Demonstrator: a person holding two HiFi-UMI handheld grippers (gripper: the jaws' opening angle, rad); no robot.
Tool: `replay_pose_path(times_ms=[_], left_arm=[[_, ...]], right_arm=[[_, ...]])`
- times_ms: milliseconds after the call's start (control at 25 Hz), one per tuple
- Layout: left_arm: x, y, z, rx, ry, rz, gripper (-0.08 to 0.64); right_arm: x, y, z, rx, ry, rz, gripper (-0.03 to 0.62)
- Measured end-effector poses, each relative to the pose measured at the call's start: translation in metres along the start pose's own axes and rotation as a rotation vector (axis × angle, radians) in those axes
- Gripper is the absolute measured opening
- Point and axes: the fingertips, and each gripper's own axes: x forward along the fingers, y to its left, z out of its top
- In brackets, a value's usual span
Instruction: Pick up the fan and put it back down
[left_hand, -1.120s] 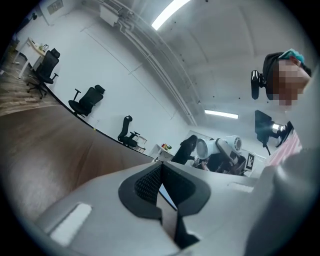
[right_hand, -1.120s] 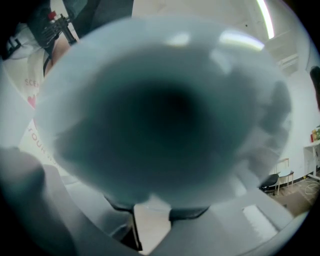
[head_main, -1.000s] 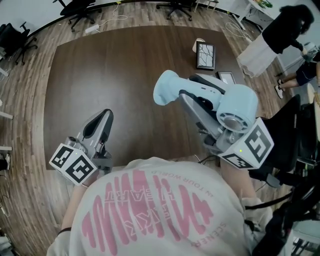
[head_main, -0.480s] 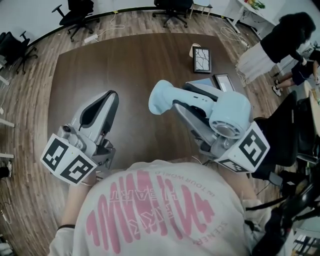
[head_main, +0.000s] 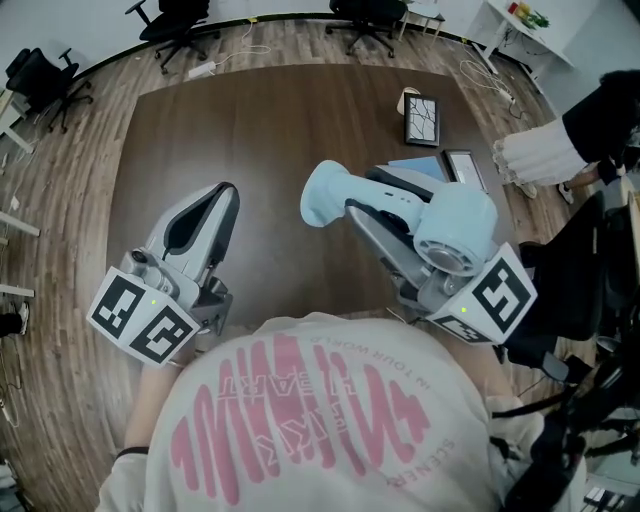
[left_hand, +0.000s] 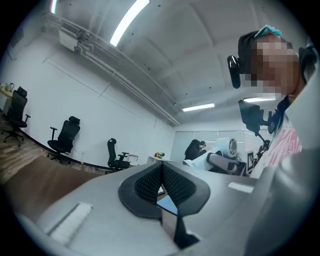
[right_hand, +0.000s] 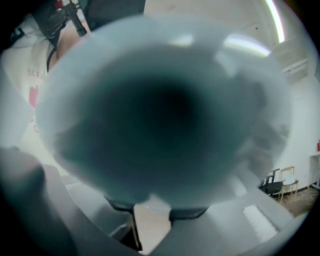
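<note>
Your right gripper (head_main: 368, 208) has its jaws pinched on the pale blue fan (head_main: 452, 228). The fan hangs in the air above the near right part of the table (head_main: 250, 120), with its handle pointing left and its round head close to the marker cube (head_main: 495, 295). In the right gripper view the fan fills nearly everything, so it seems to sit deep in the jaws. That is likely a firm hold, but that camera shows you nothing of the wood beneath. Your left gripper (head_main: 220, 200) carries nothing. Its jaws are pressed together and it is parked off to the left, apparently to stay clear. For the set-down, the bare wood to the left of the fan looks roomiest. Flat panels (head_main: 422, 118) lie at the far right and the table's near edge is just below you, so aim toward the middle.
</note>
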Motion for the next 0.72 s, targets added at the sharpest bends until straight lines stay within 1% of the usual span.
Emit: replay_pose_path(times_ms=[280, 360, 480, 720], left_arm=[[-0.008, -0.001, -0.005, 0.033, 0.02, 0.035, 0.02], [-0.008, 0.001, -0.006, 0.019, 0.017, 0.046, 0.02], [-0.009, 0.004, -0.002, -0.02, -0.009, 0.045, 0.02], [-0.003, 0.0, 0.0, -0.026, -0.014, 0.046, 0.02]], right_arm=[[0.001, 0.007, -0.003, 0.006, 0.002, 0.018, 0.15], [0.0, 0.006, -0.003, 0.007, 0.005, 0.021, 0.15], [0.003, 0.005, -0.002, 0.009, 0.009, 0.023, 0.15], [-0.001, -0.004, -0.002, 0.018, 0.018, 0.024, 0.15]])
